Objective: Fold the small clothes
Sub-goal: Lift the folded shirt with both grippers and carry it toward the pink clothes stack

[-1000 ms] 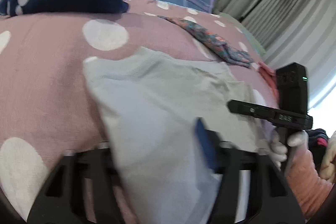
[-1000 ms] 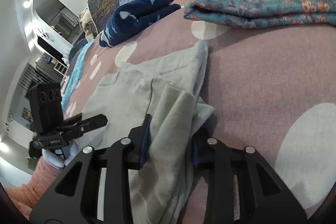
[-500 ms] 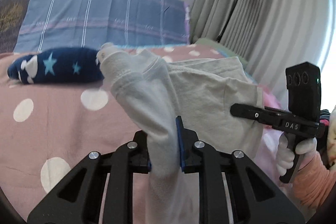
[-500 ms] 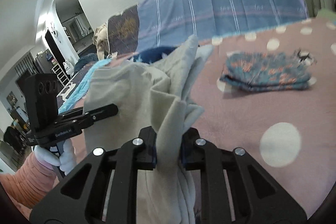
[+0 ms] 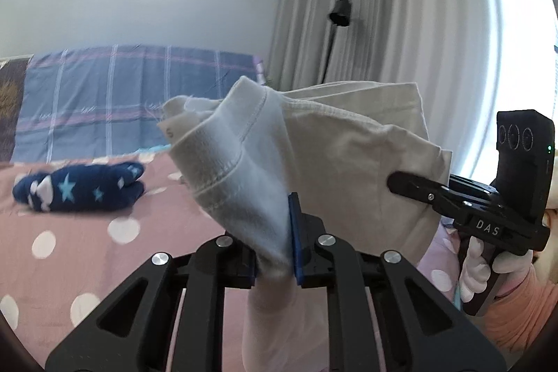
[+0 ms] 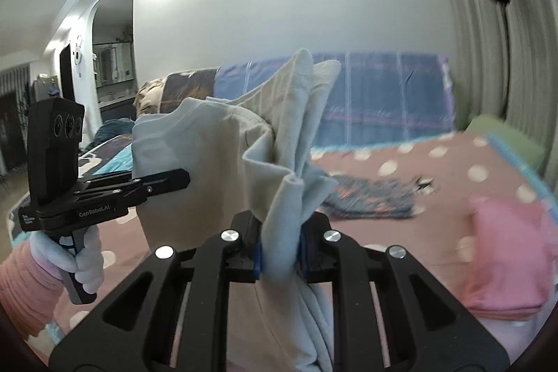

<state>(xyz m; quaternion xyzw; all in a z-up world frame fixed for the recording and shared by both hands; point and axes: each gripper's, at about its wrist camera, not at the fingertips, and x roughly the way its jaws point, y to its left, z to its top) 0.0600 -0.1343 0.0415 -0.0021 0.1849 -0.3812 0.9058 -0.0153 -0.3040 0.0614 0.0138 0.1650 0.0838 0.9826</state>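
A pale grey-green small garment (image 5: 352,145) hangs in the air above the bed, stretched between both grippers. My left gripper (image 5: 275,232) pinches a bunched, seamed edge of it between its blue pads, and its jaws are still closing on the cloth. My right gripper (image 6: 279,239) is shut on the garment's (image 6: 209,156) other bunched end, with cloth hanging below the jaws. Each wrist view shows the other gripper clamped on the cloth: the right gripper (image 5: 401,183) at the right, the left gripper (image 6: 181,178) at the left, both held by white-gloved hands.
The bed has a pink polka-dot cover (image 5: 69,260). A folded navy star garment (image 5: 80,187) lies at the back left, a folded floral one (image 6: 369,197) in the middle, a pink folded pile (image 6: 505,260) at the right. A plaid pillow (image 5: 122,93), curtains and a floor lamp (image 5: 340,13) stand behind.
Both grippers have closed on the garment's ends and lifted it off the bed. It now hangs in the air between them, and both views have tilted up toward the wall.
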